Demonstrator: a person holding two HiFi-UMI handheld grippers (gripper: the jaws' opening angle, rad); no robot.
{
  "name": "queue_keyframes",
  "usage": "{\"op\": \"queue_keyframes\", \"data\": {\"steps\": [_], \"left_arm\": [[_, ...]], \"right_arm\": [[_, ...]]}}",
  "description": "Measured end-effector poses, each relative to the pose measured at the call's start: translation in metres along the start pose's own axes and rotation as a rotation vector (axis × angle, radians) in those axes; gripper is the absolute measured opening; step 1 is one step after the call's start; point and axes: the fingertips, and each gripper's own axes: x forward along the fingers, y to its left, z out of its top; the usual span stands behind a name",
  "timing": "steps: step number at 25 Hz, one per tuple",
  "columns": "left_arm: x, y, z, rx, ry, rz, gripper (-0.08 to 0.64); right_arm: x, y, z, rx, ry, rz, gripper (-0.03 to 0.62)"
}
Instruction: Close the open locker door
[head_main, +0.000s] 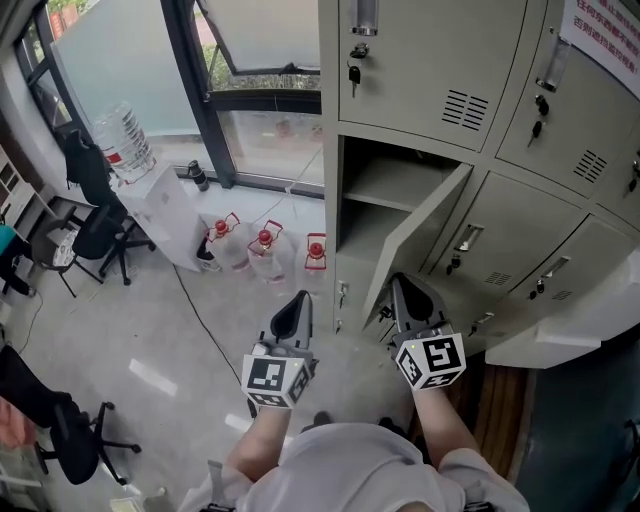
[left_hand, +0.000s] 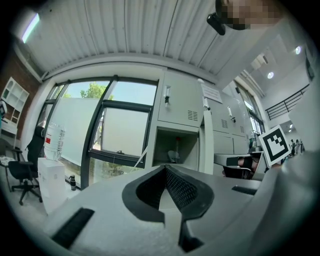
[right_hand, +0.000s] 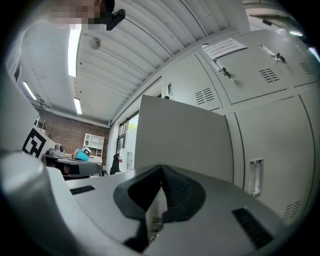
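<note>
Among the lockers (head_main: 440, 90), the door (head_main: 415, 235) is seen standing half open. The right gripper (head_main: 402, 288) is held near its outer face, the left gripper (head_main: 299, 303) alongside. Both pairs of fingers are pressed together, empty. The approach is judged underway; a push inward is needed next.

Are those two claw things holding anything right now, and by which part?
Nothing is held. The left gripper and right gripper both have jaws together, empty; the right one faces the open locker door.

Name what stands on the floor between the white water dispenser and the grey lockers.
Three clear red-capped water jugs, beside the window, shown in the head view.
</note>
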Motion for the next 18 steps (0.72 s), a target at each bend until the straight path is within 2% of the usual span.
{"op": "queue_keyframes", "data": {"steps": [7, 18], "left_arm": [[0.006, 0.012, 0.0, -0.002, 0.004, 0.018, 0.008], [0.013, 0.02, -0.006, -0.006, 0.015, 0.028, 0.008]], "right_arm": [[0.042, 0.008, 0.001, -0.017, 0.004, 0.048, 0.012], [0.095, -0.002, 0.001, -0.031, 0.006, 0.055, 0.012]]}}
